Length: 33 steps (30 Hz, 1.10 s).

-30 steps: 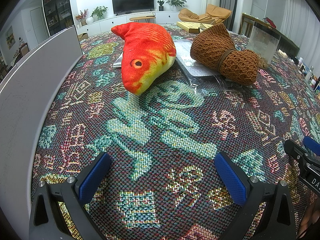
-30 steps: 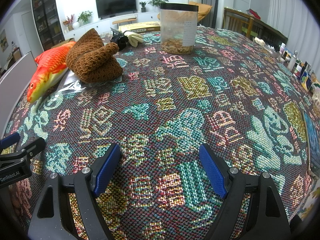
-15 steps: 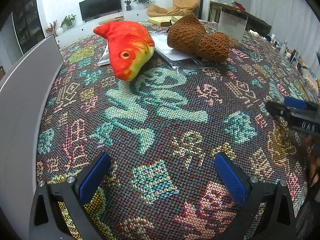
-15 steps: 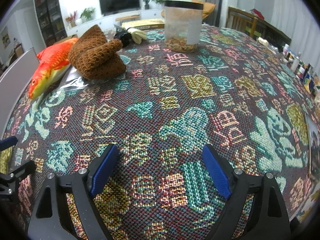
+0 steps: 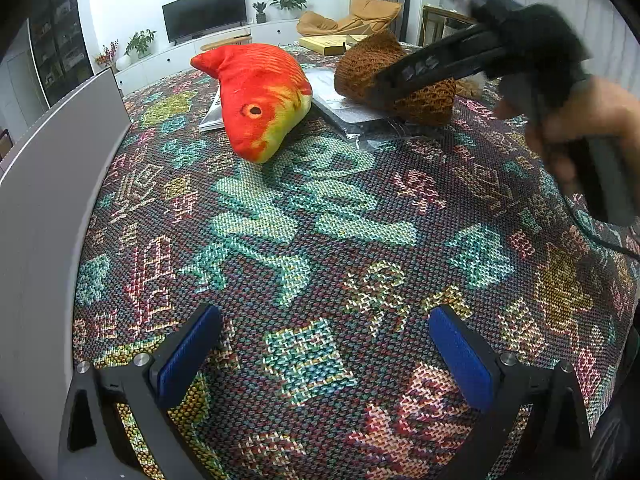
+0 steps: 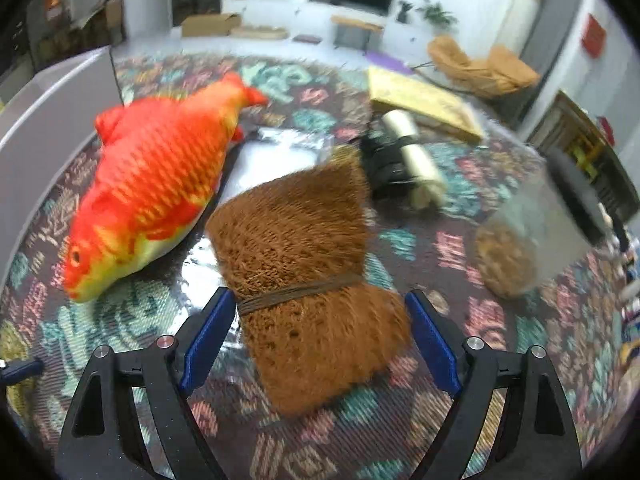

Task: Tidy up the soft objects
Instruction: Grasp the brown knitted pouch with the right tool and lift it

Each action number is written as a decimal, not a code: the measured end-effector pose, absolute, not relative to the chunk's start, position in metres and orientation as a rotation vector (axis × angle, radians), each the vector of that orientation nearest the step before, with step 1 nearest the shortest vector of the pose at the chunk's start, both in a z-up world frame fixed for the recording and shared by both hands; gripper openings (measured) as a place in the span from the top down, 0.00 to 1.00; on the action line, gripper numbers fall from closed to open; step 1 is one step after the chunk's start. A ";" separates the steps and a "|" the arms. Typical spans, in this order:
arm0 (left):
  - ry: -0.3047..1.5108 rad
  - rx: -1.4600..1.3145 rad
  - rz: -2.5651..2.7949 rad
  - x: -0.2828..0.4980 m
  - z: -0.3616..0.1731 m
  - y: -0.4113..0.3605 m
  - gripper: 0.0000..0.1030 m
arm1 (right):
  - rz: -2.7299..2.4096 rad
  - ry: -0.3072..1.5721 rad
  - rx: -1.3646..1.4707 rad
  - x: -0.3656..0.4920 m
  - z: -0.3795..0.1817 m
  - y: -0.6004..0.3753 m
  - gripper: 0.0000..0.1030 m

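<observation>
- A brown knitted bundle [image 6: 304,264], cinched at its waist by a dark cord, lies on the patterned woven tablecloth [image 5: 320,240], partly on a clear plastic sheet [image 6: 264,160].
- The right gripper [image 6: 316,332] straddles it, blue pads spread wide on either side of the cord (the left pad close to the knit, the right one clear of it; the jaws have just been narrowing slightly).
- An orange-and-yellow plush fish [image 5: 260,96] lies just beside the bundle, its head nearest the cameras.
- The left gripper [image 5: 324,356] hangs open over bare cloth, nothing between its pads.
</observation>
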<state>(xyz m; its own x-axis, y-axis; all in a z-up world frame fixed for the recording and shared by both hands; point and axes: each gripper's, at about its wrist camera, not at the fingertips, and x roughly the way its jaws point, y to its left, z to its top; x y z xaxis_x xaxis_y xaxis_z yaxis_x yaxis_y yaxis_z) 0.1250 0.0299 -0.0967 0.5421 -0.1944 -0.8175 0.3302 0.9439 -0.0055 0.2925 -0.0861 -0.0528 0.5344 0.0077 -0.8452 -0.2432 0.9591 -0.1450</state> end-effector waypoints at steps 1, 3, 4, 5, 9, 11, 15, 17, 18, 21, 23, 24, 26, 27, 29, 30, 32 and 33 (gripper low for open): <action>0.949 0.156 -0.313 0.125 -0.097 0.030 0.00 | 0.155 0.992 -0.256 0.292 -0.055 -0.088 0.18; 0.949 0.156 -0.312 0.125 -0.097 0.030 0.00 | 0.185 0.979 -0.213 0.287 -0.054 -0.094 0.28; 0.949 0.155 -0.312 0.125 -0.097 0.030 0.00 | 0.189 0.973 -0.193 0.283 -0.052 -0.098 0.30; 0.949 0.156 -0.312 0.125 -0.097 0.030 0.00 | 0.193 0.960 -0.166 0.276 -0.049 -0.103 0.30; 0.949 0.156 -0.311 0.126 -0.097 0.030 0.00 | 0.171 0.912 -0.098 0.243 -0.035 -0.123 0.31; 0.949 0.156 -0.311 0.126 -0.097 0.031 0.00 | 0.144 0.883 -0.065 0.225 -0.028 -0.135 0.31; 0.949 0.156 -0.312 0.126 -0.097 0.031 0.00 | 0.015 0.829 0.035 0.183 -0.020 -0.179 0.31; 0.949 0.156 -0.312 0.126 -0.097 0.031 0.00 | -0.100 0.807 0.063 0.168 -0.020 -0.206 0.31; 0.949 0.156 -0.312 0.126 -0.097 0.031 0.00 | -0.148 0.795 0.066 0.164 -0.022 -0.217 0.31; 0.949 0.156 -0.312 0.126 -0.097 0.031 0.00 | -0.273 0.794 0.023 0.160 -0.033 -0.243 0.30; 0.949 0.156 -0.312 0.126 -0.097 0.031 0.00 | -0.297 0.812 0.033 0.160 -0.044 -0.256 0.30; 0.949 0.156 -0.312 0.126 -0.097 0.031 0.00 | -0.297 0.815 0.042 0.160 -0.048 -0.260 0.30; 0.949 0.156 -0.312 0.126 -0.097 0.031 0.00 | -0.294 0.790 0.035 0.157 -0.052 -0.258 0.26; 0.949 0.156 -0.311 0.126 -0.097 0.031 0.00 | -0.301 0.783 0.014 0.156 -0.052 -0.255 0.26; 0.949 0.156 -0.311 0.126 -0.097 0.031 0.00 | -0.302 0.799 -0.036 0.160 -0.056 -0.246 0.22; 0.949 0.156 -0.312 0.126 -0.097 0.031 0.00 | -0.300 0.805 -0.055 0.160 -0.055 -0.247 0.21; 0.949 0.156 -0.312 0.126 -0.097 0.031 0.00 | -0.302 0.838 -0.081 0.163 -0.060 -0.245 0.15; 0.949 0.156 -0.311 0.126 -0.097 0.031 0.00 | -0.302 0.863 -0.078 0.166 -0.064 -0.247 0.14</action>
<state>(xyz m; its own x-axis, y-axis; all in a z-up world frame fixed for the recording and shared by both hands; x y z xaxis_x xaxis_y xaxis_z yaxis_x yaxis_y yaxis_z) 0.1260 0.0312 -0.0972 0.5420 -0.1931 -0.8179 0.3289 0.9443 -0.0050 0.1658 -0.2473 -0.0643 0.6103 -0.2926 -0.7361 0.2300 0.9547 -0.1888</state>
